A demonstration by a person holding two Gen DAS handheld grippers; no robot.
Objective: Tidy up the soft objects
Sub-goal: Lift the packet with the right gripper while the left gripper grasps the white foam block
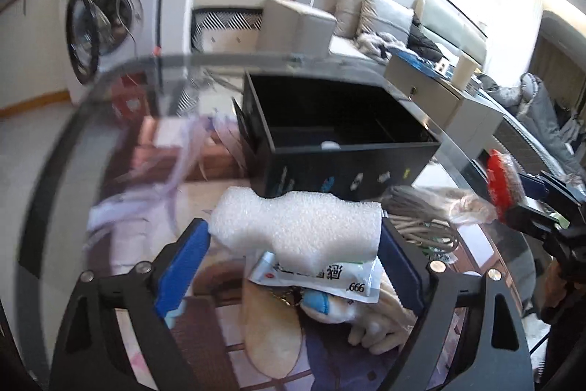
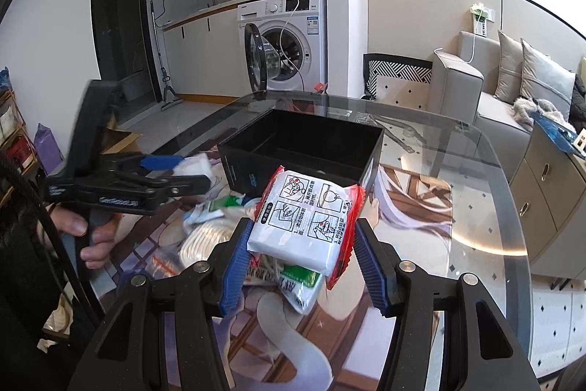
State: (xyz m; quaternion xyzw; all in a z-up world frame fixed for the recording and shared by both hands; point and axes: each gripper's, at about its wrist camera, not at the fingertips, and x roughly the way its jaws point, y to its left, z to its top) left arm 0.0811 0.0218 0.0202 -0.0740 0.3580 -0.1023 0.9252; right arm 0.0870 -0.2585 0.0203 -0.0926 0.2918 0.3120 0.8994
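Two hand-held grippers work over a glass table [image 2: 457, 178], each carrying a soft item toward an open black box [image 2: 304, 149] that stands at the table's middle, far of both tools.

Left gripper [image 1: 293, 237]: its blue-padded fingers [image 1: 183, 266] are closed to the width of a white foam roll [image 1: 296, 226] and press on its two ends, so that the roll lies crosswise between them. The hold is light enough that the foam shows little crushing. The roll hangs above the remaining pile, just near of the box's front wall.

Right gripper [image 2: 300, 244]: its fingers stand part-way open and clamp a flat white packet with red edges [image 2: 311, 218] by its two sides. The packet tilts up, its far edge toward the box rim; the wrapper creases at the right pad, which suggests a soft filling. It is held clear of the table.

Remaining pile: a white sachet with green print [image 1: 322, 275], a coil of pale cord [image 1: 421, 222] and other small packets lie on the near part of the table, over a printed mat seen under the glass.

Judgement: the box appears to serve as the collecting bin, and it looks nearly empty, so the sorting seems at an early stage. Side grips leave each item free to drop straight in once released above the opening.
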